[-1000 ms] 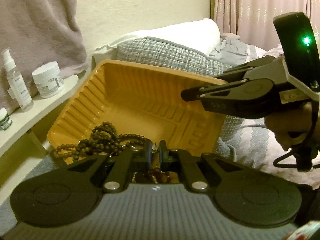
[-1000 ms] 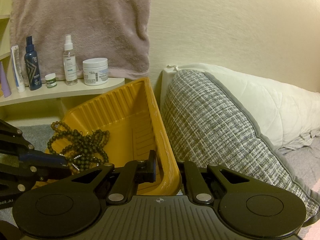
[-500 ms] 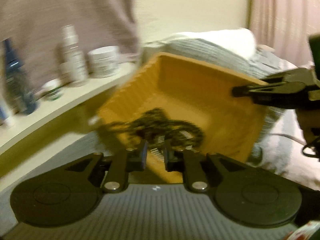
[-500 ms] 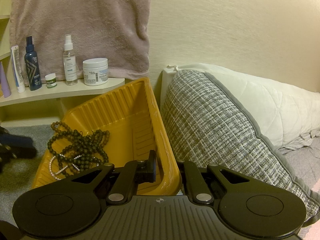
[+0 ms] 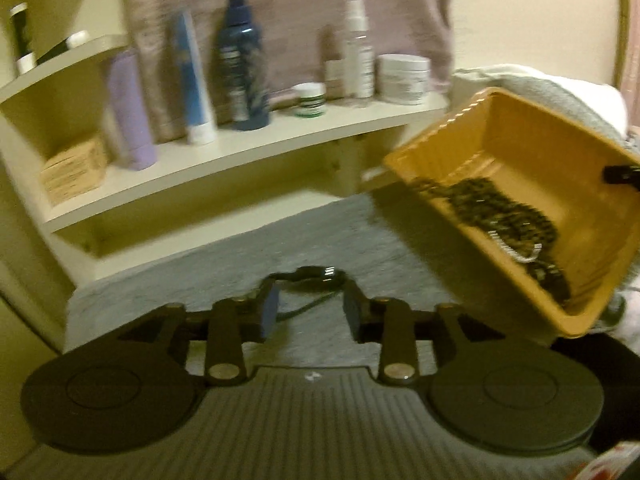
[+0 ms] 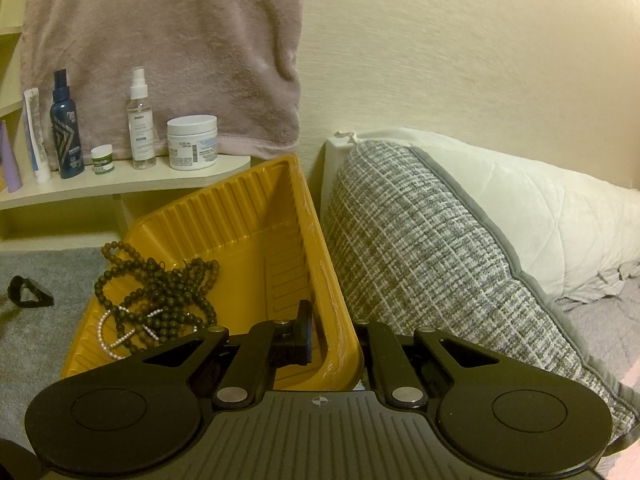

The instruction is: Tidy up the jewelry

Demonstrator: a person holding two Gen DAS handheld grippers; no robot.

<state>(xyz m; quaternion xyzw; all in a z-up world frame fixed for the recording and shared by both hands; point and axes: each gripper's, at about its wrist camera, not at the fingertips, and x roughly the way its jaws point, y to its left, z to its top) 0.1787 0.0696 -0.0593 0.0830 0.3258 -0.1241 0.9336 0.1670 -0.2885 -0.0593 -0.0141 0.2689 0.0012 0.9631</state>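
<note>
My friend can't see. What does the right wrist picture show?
The right gripper is shut on the yellow tray's tilted wall. Dark bead necklaces and a pearl bracelet lie inside, with a grey pillow beside it.

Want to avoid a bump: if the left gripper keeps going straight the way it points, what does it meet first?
Probably the small black looped strap on the grey carpet, just ahead of the left gripper's open jaws; depth is unclear.

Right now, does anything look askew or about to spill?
Yes. The yellow tray is tipped, held only by the right gripper clamped on its rim. The dark bead strands have slid to the low side, one loop draping over the edge. The left gripper is open, holding nothing.
</note>
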